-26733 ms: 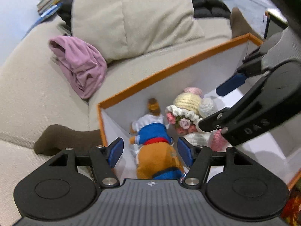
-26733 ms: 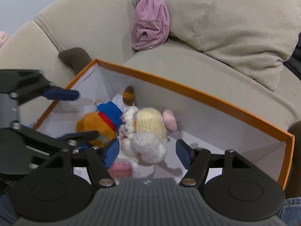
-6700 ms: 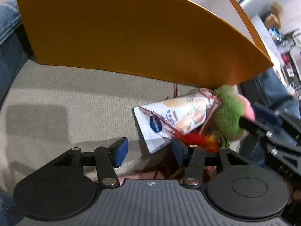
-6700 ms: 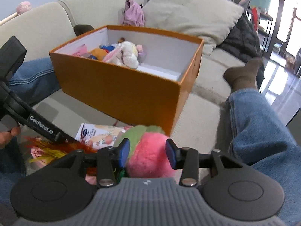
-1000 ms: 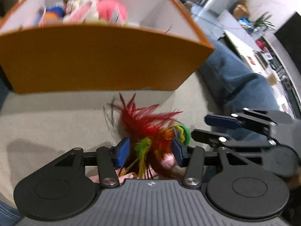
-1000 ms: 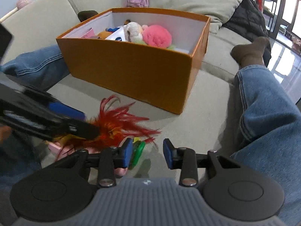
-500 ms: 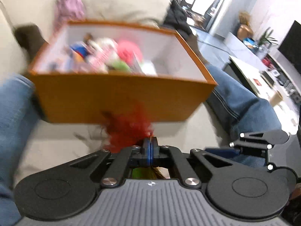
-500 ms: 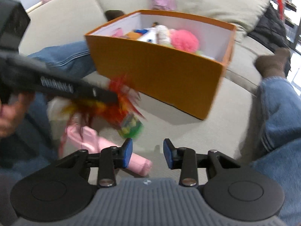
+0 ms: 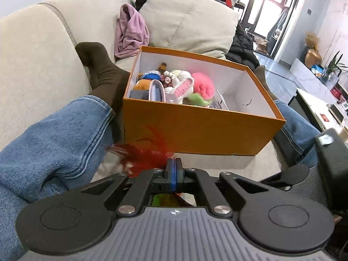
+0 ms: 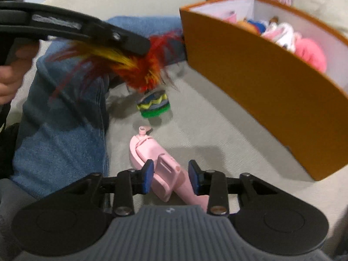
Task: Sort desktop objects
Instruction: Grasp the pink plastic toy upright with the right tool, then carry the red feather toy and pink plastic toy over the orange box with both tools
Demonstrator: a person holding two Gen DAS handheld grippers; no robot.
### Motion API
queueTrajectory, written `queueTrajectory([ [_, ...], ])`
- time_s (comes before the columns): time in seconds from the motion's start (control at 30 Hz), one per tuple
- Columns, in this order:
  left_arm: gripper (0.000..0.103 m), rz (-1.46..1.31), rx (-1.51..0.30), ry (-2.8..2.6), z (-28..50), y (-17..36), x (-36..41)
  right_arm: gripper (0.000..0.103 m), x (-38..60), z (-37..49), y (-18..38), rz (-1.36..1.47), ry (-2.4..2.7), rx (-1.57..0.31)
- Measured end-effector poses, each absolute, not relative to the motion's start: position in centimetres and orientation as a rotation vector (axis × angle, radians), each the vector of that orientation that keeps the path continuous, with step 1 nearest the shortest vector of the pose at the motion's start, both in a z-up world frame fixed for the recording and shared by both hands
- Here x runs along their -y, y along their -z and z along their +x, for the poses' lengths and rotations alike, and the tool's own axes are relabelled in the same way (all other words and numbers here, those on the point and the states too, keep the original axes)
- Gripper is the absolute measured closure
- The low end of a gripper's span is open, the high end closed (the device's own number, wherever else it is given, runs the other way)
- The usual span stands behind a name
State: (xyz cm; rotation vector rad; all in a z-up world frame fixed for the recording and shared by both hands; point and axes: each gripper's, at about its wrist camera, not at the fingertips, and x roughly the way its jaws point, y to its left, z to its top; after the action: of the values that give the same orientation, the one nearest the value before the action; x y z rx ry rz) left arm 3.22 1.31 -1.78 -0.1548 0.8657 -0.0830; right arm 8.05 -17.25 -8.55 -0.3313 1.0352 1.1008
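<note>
The left claw (image 10: 139, 43) is clamped on the feathered shuttlecock (image 10: 143, 74) above the sofa (image 10: 217, 130), while the right claw (image 10: 170, 179), pads apart, is closing around a pink gadget (image 10: 161, 163).

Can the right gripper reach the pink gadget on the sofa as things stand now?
Probably yes. The pink gadget already lies between the closing fingers of the right gripper, and nothing covers it. The feather toy hangs farther off in the left gripper.

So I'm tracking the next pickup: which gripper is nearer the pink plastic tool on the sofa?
Right. The right gripper straddles the pink tool, closing on it; the left gripper is above, clamping the feather toy.
</note>
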Motion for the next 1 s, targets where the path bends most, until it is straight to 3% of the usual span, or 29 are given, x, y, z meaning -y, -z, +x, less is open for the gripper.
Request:
queueTrajectory([
  [0.37,0.103,-0.192,-0.846,0.093,3.2,1.4,-2.3,0.097,19.5,6.9,6.6,-0.185,-1.069,-1.093],
  [0.77,0.103,-0.18,-0.736,0.18,3.0,-2.5,-1.4,0.097,26.8,8.1,-2.7,0.003,-0.841,-0.953],
  [0.93,0.103,-0.113,-0.862,0.245,3.0,-1.3,-0.5,0.097,27.5,8.2,-4.2,-0.015,-0.781,-0.906],
  [0.97,0.101,-0.096,-0.879,0.239,2.9,-0.8,-0.4,0.097,27.4,8.2,-3.9,-0.015,-0.776,-0.911],
  [1.0,0.09,-0.081,-0.901,0.232,2.9,-0.3,-0.3,0.097,27.3,8.1,-3.5,-0.008,-0.774,-0.918],
])
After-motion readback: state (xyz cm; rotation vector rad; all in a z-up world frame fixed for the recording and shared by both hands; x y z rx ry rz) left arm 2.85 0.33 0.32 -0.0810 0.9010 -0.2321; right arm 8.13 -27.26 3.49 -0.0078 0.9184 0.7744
